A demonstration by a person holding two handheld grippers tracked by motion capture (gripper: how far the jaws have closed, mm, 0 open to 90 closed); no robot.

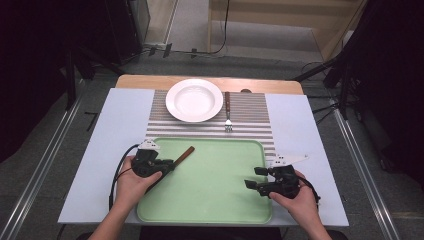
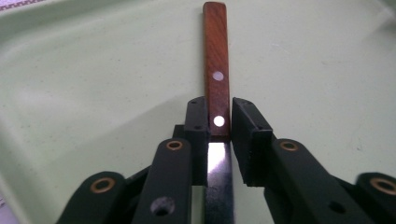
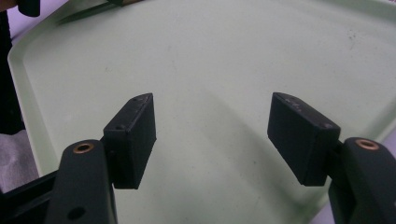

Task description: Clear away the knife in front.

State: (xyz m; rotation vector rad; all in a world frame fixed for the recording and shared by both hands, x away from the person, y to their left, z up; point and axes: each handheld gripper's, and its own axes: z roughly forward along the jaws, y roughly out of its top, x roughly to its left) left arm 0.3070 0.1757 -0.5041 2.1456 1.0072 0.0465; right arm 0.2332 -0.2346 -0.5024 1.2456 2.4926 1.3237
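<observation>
Partly behind the left gripper [image 1: 167, 164], the knife [image 2: 216, 56] blade, tip unseen.

Both black grippers, the left gripper [image 1: 170, 163] and right gripper [image 1: 253, 178], carry brass-ringed screws, blocky pads, pale three-cornered top plates and trailing black cables.

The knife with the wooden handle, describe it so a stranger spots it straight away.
Find the green tray at the table's near edge. At its left side lies the knife, between the jaws of the left gripper. Unlike the fork beside the white plate, it lies on the tray.
</observation>
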